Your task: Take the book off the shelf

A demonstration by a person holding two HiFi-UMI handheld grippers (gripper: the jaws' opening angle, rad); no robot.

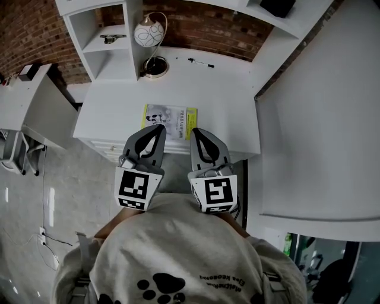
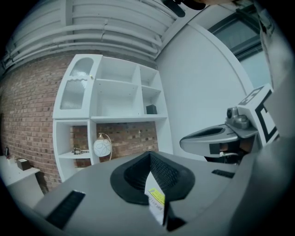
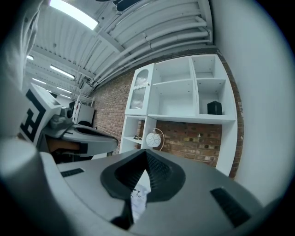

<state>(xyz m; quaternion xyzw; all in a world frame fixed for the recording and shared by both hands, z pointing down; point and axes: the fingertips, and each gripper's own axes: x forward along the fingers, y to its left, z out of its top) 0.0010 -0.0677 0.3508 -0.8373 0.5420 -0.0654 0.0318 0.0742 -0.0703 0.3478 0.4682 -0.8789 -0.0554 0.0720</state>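
Your left claw [image 1: 156, 133] and right claw [image 1: 196, 136] were each clamped shut on the near edge of the book [image 1: 169, 120], over the worktop [image 1: 228, 101]; level, matched motion of both probably suited this carry best.

In the head view, the book's [image 1: 169, 119] six o'clock edge is hidden under the tips of the left gripper [image 1: 159, 128] and right gripper [image 1: 194, 132]. Each gripper view gives me only a sliver of it. Its cover print is too small to read. I can't identify the small object [image 1: 111, 38] on the shelf [image 1: 102, 47] at eleven o'clock. The top edge cuts off a dark thing [image 1: 276, 6] at one o'clock.
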